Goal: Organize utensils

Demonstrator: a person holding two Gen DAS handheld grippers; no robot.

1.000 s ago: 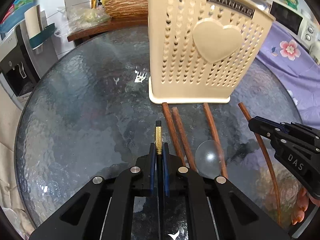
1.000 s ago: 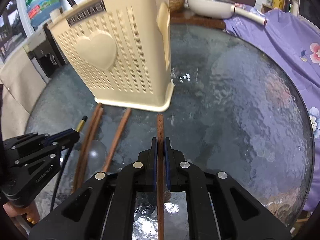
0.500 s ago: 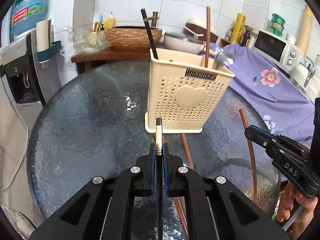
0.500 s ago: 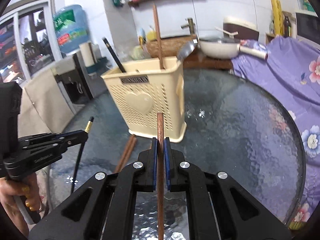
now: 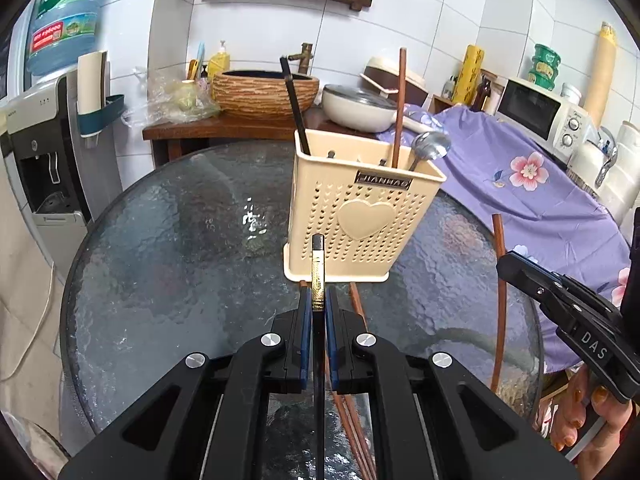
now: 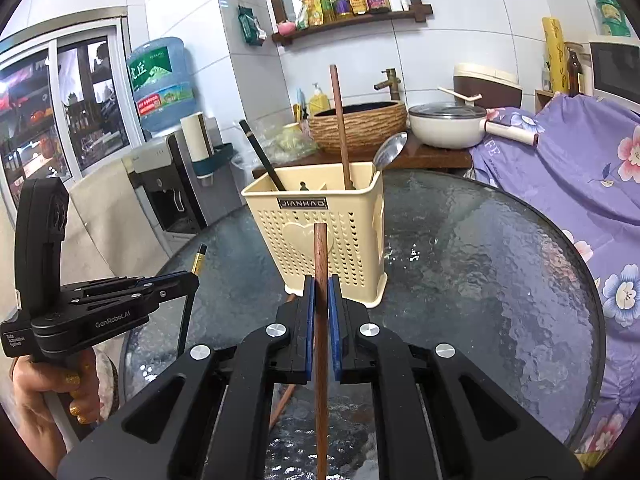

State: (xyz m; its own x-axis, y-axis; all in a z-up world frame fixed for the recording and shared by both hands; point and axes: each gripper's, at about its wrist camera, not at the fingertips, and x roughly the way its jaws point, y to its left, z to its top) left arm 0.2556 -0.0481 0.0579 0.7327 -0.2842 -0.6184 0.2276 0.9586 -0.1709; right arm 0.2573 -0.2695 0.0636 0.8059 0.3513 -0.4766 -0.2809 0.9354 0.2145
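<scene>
A cream perforated utensil holder (image 5: 360, 216) (image 6: 320, 232) stands mid-table, with a black chopstick (image 5: 294, 106), a brown chopstick (image 5: 399, 108) and a metal spoon (image 5: 430, 146) upright in it. My left gripper (image 5: 318, 300) is shut on a black chopstick with a gold band (image 5: 318, 272), lifted above the glass in front of the holder. My right gripper (image 6: 320, 284) is shut on a brown wooden chopstick (image 6: 320, 264), also raised and pointing at the holder. Each gripper shows in the other's view: the right gripper (image 5: 508, 268), the left gripper (image 6: 192, 278).
The round dark glass table (image 5: 168, 240) has more brown chopsticks (image 5: 356, 304) lying in front of the holder. Behind it are a wooden shelf with a woven bowl (image 5: 264, 92) and a white pot (image 5: 360, 110). A purple floral cloth (image 5: 540, 192) lies to the right, a water dispenser (image 5: 36, 152) to the left.
Both grippers have risen off the table with their chopsticks and tilted up; the holder now looks farther away and its top and contents have come into view.
</scene>
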